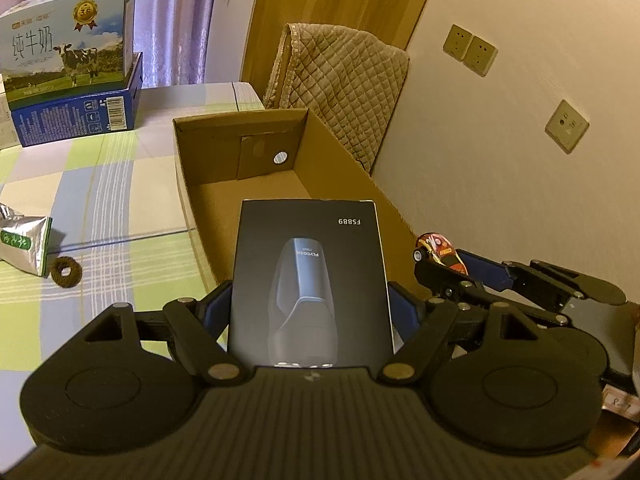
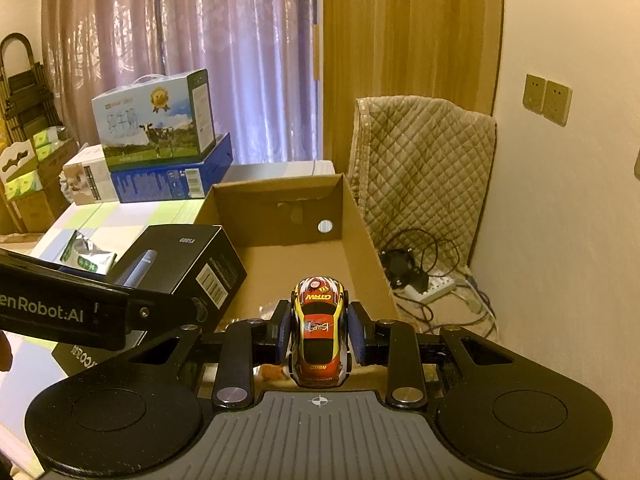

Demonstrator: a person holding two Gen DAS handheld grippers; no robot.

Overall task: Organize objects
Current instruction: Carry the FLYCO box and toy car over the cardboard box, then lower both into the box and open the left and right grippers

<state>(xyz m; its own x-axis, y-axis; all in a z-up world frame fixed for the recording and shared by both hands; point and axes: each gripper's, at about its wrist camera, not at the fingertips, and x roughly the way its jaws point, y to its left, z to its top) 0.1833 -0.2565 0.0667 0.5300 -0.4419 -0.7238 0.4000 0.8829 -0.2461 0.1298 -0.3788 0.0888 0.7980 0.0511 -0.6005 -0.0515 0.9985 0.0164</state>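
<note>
My left gripper (image 1: 310,308) is shut on a black shaver box (image 1: 310,280) marked FS889, held above the near end of an open cardboard box (image 1: 240,144). In the right wrist view the same black shaver box (image 2: 180,264) hangs at the left, over the cardboard box (image 2: 280,204). My right gripper (image 2: 320,332) is shut on a red and yellow toy car (image 2: 319,328), also above the carton's near end. The toy car (image 1: 438,250) and right gripper (image 1: 452,264) show at the right of the left wrist view. The carton's floor looks bare.
The carton sits on a checked bed cover (image 1: 100,184). A milk carton (image 1: 68,40) stacked on a blue box (image 1: 76,116) stands at the back left. A silver pouch (image 1: 26,242) and a brown ring (image 1: 66,272) lie left. A quilted cloth (image 2: 420,160) and cables (image 2: 424,280) are right.
</note>
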